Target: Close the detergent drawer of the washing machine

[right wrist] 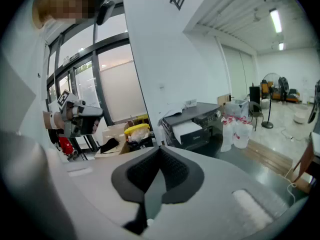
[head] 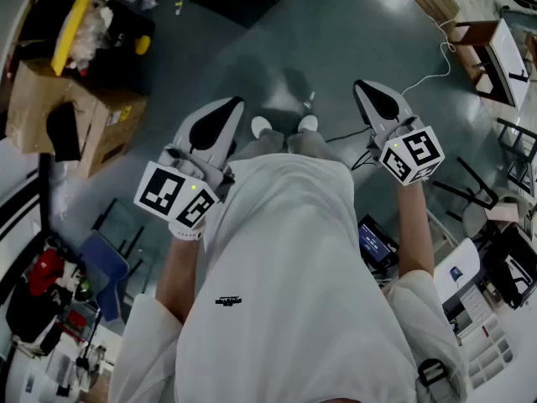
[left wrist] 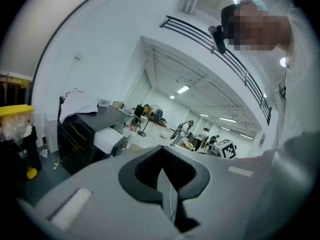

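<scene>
A dark boxy appliance [left wrist: 82,134] with a white part [left wrist: 109,140] jutting from its front stands some way off across the floor. It also shows in the right gripper view, the appliance [right wrist: 200,121] with the white part [right wrist: 186,131]. I cannot tell whether that part is the detergent drawer. My left gripper [head: 233,106] and right gripper [head: 363,87] are held in front of the body, well away from the appliance. The left gripper [left wrist: 161,151] has its jaws together with nothing between them. So does the right gripper [right wrist: 160,151].
Cardboard boxes [head: 80,120] and a yellow-lidded bin [head: 71,28] stand at the left. A white cable [head: 428,74] runs over the grey floor toward a desk [head: 495,53] at the right. Chairs and clutter [head: 495,225] fill the lower right. White bags [right wrist: 237,126] sit beside the appliance.
</scene>
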### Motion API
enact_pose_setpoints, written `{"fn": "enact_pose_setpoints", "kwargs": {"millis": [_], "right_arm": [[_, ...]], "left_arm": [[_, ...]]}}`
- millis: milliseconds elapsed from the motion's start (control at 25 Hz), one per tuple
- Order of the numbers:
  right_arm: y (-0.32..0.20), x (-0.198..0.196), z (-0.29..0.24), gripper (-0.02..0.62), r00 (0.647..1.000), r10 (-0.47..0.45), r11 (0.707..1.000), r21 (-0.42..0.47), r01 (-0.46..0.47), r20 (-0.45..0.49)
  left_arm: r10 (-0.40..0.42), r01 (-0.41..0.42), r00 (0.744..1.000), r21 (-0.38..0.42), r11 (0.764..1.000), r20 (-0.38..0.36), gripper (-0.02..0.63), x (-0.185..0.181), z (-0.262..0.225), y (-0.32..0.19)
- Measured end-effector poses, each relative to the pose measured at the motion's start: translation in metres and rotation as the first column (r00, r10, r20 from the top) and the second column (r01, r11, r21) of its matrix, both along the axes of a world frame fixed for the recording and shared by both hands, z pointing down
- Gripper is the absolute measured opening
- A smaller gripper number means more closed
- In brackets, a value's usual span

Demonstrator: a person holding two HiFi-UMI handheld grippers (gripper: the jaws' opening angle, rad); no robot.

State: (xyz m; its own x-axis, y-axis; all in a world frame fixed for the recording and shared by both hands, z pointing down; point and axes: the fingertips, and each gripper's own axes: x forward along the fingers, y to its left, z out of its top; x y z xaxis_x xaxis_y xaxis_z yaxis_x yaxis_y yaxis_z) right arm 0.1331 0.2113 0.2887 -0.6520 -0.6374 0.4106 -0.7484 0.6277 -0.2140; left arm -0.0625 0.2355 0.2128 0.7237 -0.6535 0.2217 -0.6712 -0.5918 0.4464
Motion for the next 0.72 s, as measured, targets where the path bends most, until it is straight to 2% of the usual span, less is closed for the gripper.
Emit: {"fn": "enact_pose_setpoints", "kwargs": {"millis": [160,320,560,720], "right_arm": [[0.042,-0.002,-0.053,0.003,1.000,-0.009,0.996,0.092,0.011,-0.021],[0.078,0.009,-0.088,0.003,0.998,0.038,0.987,0.155,-0.031,-0.041],[0.138,0.036,-0.109,-0.006,0.991,0.128,0.979,0.166,-0.121,-0.030],[0.171,0.058,-0.101,0.040,0.991,0.120,0.980,0.168,-0.109,-0.054]], "left_arm": [[0.024,-0.024,1.000,0.037,0.999,-0.003,0.017,0.038,-0.013,0.022],[0.063,-0.063,0.998,0.065,0.996,-0.003,0.017,0.068,-0.027,0.043],[0.103,-0.104,0.995,0.060,0.993,0.006,0.017,0.107,-0.032,0.098],[0.082,-0.083,0.996,0.049,0.995,0.021,0.017,0.128,-0.031,0.133]]}}
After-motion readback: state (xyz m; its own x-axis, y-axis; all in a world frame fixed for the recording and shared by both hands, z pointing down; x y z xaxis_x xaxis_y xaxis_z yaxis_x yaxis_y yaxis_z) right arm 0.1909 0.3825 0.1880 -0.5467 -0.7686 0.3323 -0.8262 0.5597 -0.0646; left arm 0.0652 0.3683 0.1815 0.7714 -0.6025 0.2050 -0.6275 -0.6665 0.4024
